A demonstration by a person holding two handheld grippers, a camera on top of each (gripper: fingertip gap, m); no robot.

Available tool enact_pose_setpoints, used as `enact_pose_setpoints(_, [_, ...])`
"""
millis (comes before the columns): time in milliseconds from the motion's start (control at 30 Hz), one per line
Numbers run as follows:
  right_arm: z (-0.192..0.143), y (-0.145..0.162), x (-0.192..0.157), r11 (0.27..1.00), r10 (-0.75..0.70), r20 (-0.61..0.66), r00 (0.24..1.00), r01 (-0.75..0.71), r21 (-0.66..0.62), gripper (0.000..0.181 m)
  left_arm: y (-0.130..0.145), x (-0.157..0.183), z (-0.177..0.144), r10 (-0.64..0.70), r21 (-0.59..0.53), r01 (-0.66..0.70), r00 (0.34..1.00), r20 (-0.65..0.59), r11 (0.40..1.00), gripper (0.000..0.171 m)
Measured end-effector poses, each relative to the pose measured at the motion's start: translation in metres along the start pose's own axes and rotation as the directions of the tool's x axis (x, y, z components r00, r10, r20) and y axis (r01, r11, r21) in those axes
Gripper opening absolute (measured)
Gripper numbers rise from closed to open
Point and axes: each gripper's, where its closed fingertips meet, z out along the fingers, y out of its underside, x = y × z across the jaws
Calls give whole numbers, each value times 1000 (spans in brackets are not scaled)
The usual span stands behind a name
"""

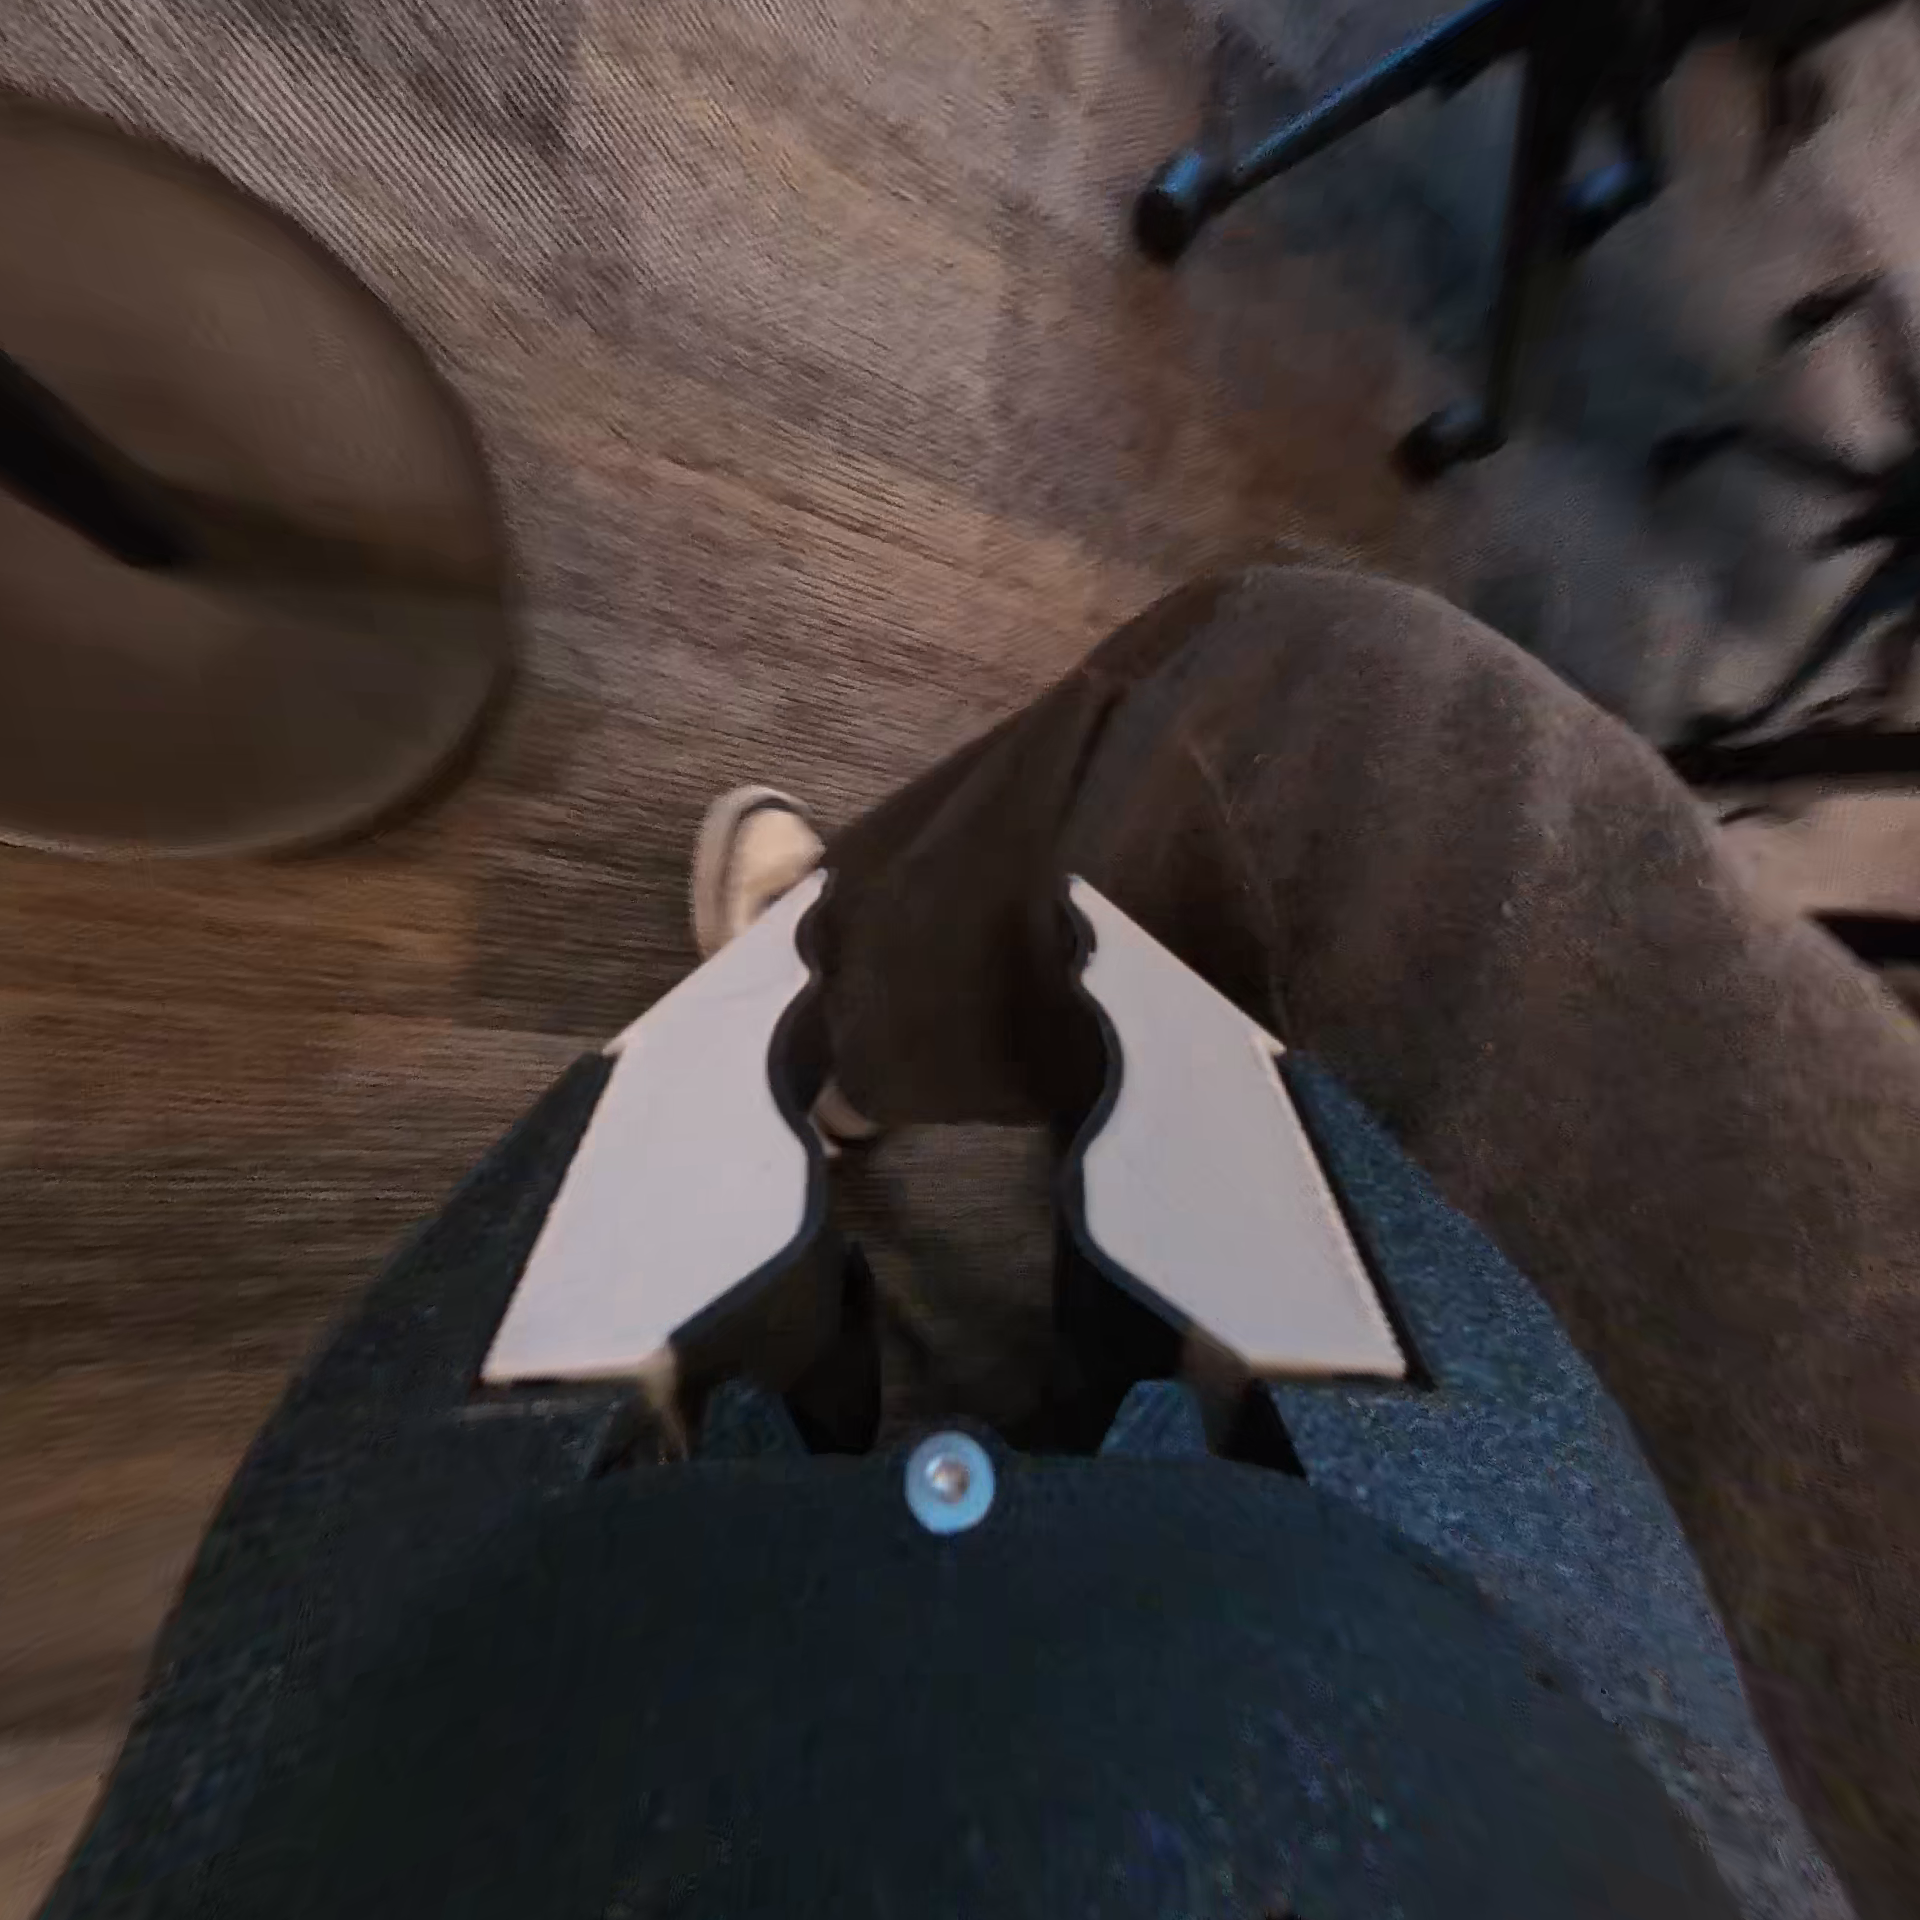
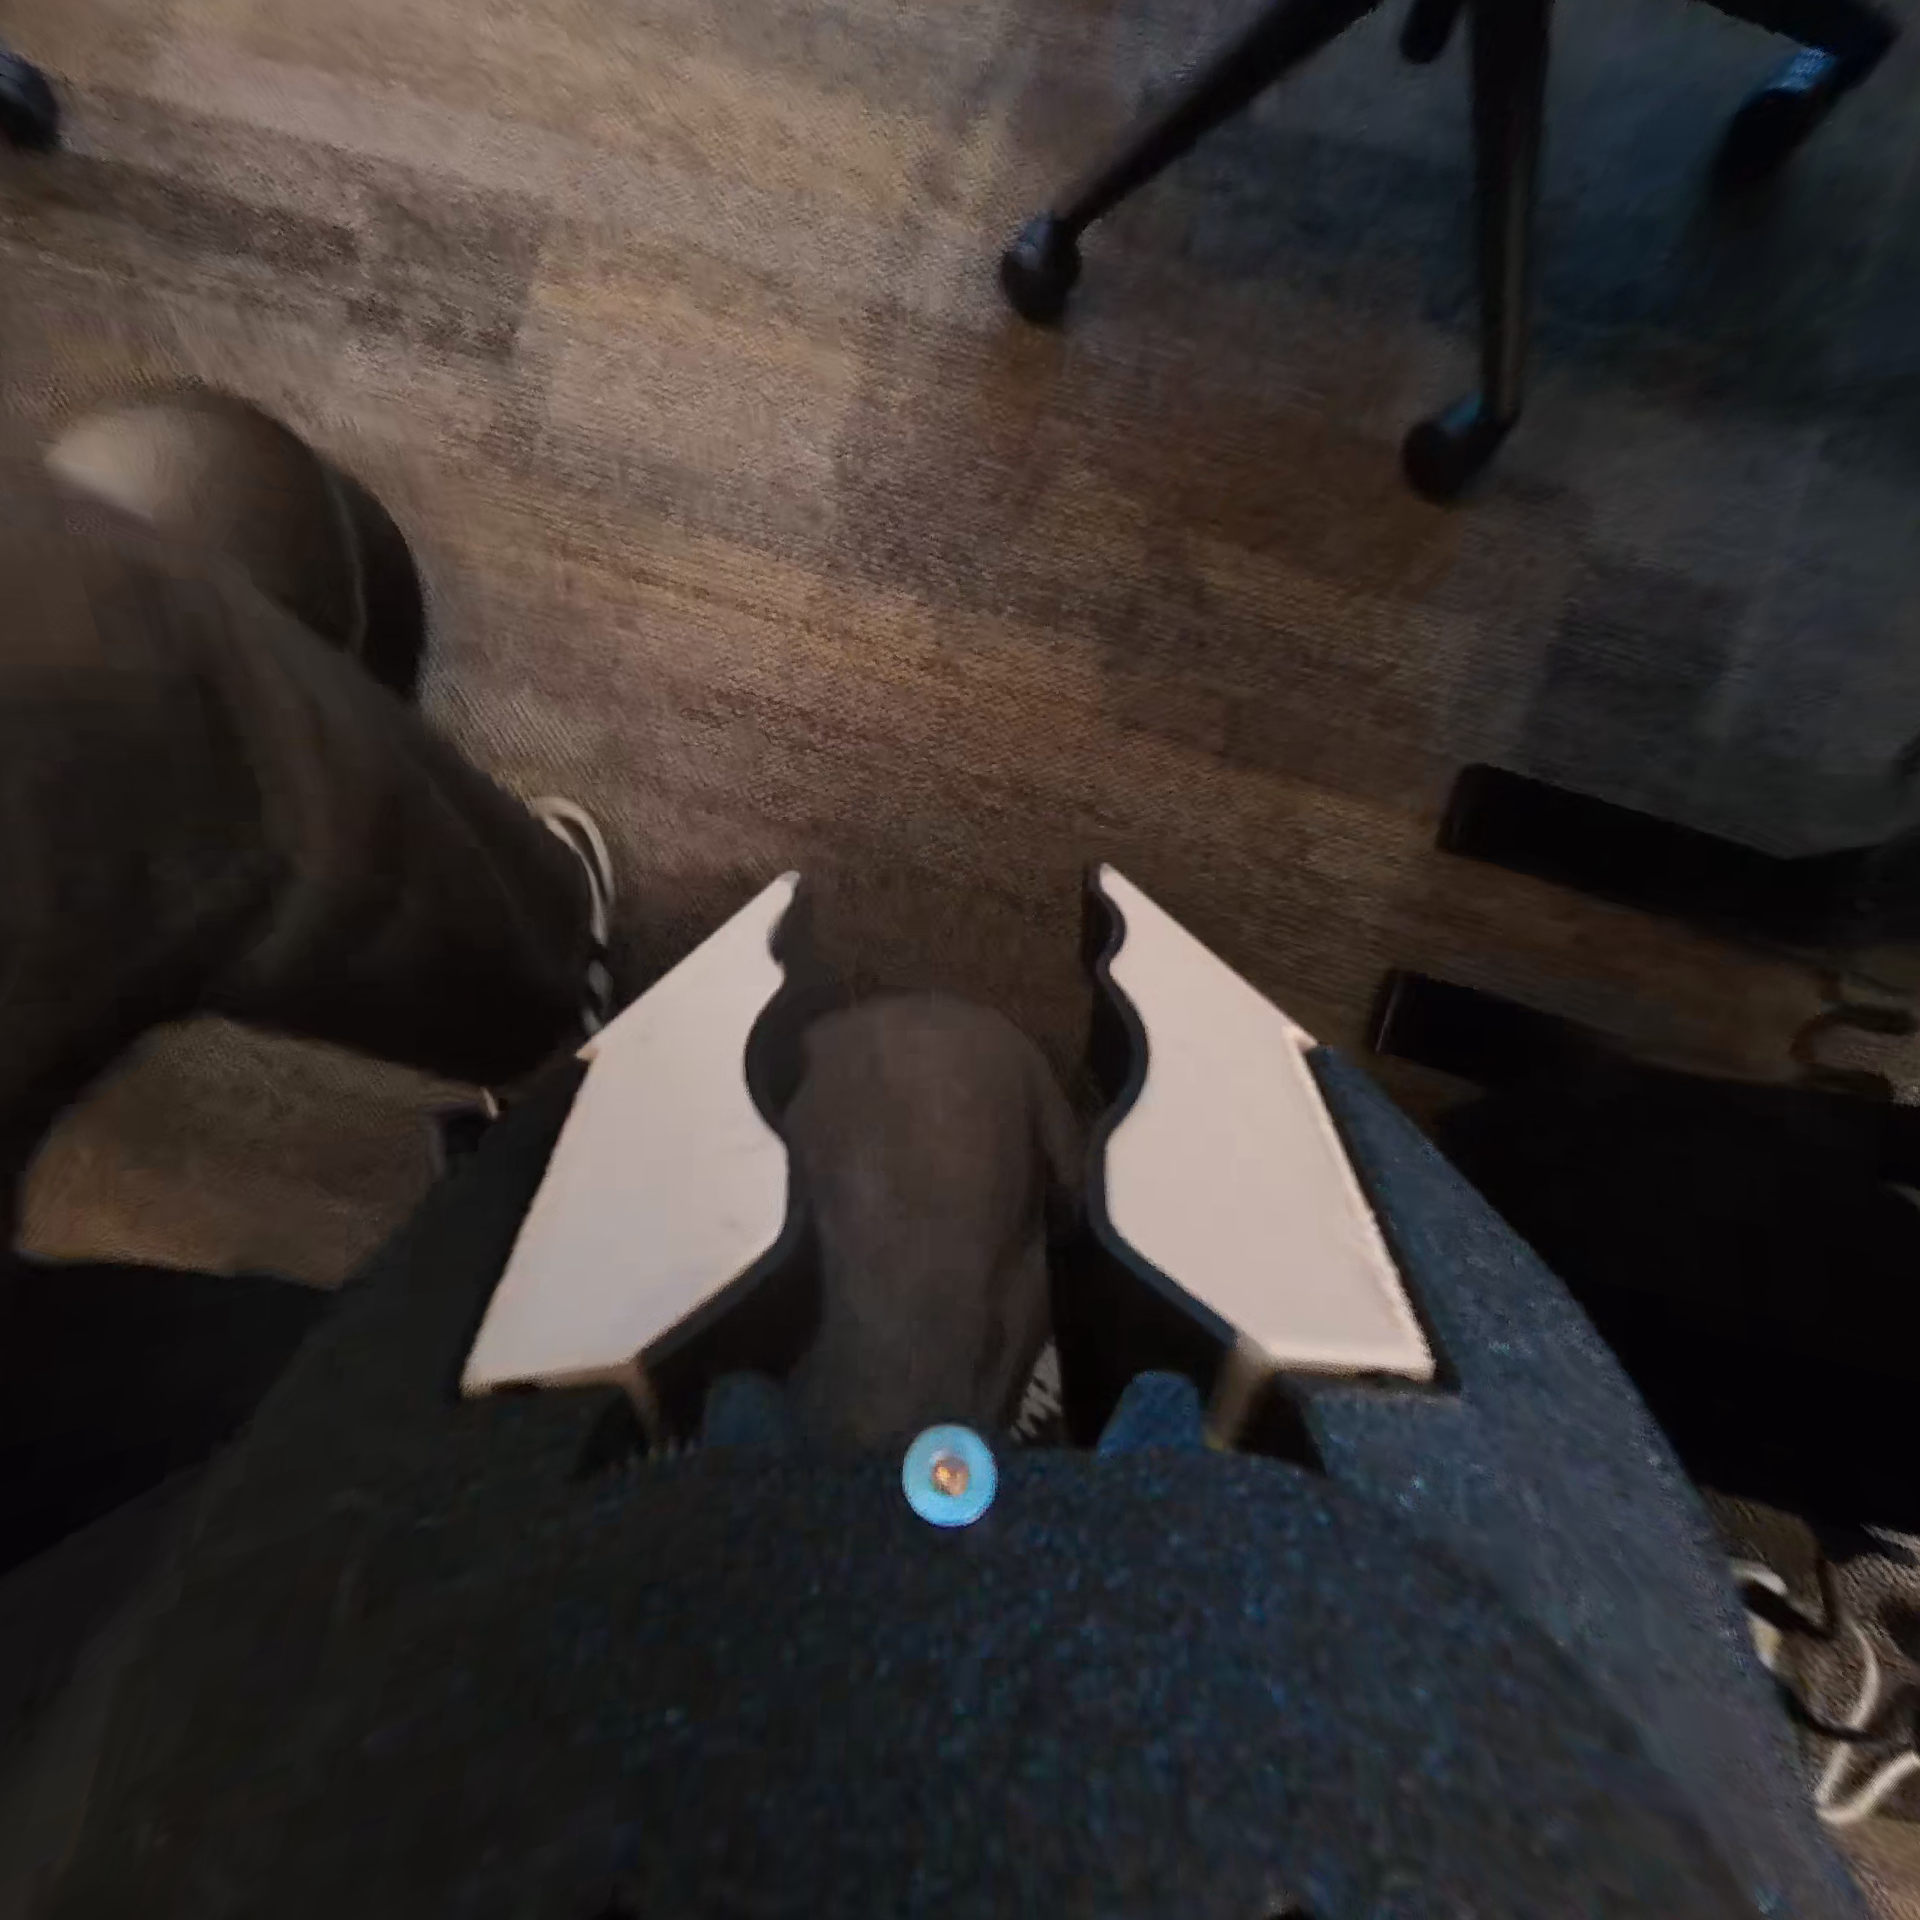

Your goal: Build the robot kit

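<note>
Both grippers point down at a carpeted floor (image 1: 831,436) and hold nothing. My left gripper (image 1: 945,894) is open, its pale fingers (image 1: 675,1174) spread above a person's dark trouser leg (image 1: 1403,935) and a light shoe (image 1: 753,862). My right gripper (image 2: 940,888) is open too, with a dark trouser leg (image 2: 925,1174) seen far below between its fingers (image 2: 665,1174). Another leg (image 2: 208,779) and a shoe with white stripes (image 2: 587,862) lie to its left. Both views are blurred by motion.
A blurred round tan shape (image 1: 208,520) fills the left of the left wrist view. Black chair legs with castors (image 1: 1455,156) (image 2: 1455,312) stand at the upper right. Dark flat objects (image 2: 1662,862) and a white-and-dark cord (image 2: 1849,1714) lie on the carpet (image 2: 831,468) at right.
</note>
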Motion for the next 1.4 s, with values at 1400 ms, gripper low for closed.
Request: enact_pose_setpoints(1400, [243, -1192, -47, 847, -77, 412, 908, -158, 507, 38, -1254, 307, 154, 576, 418, -521, 817, -8, 745, 51])
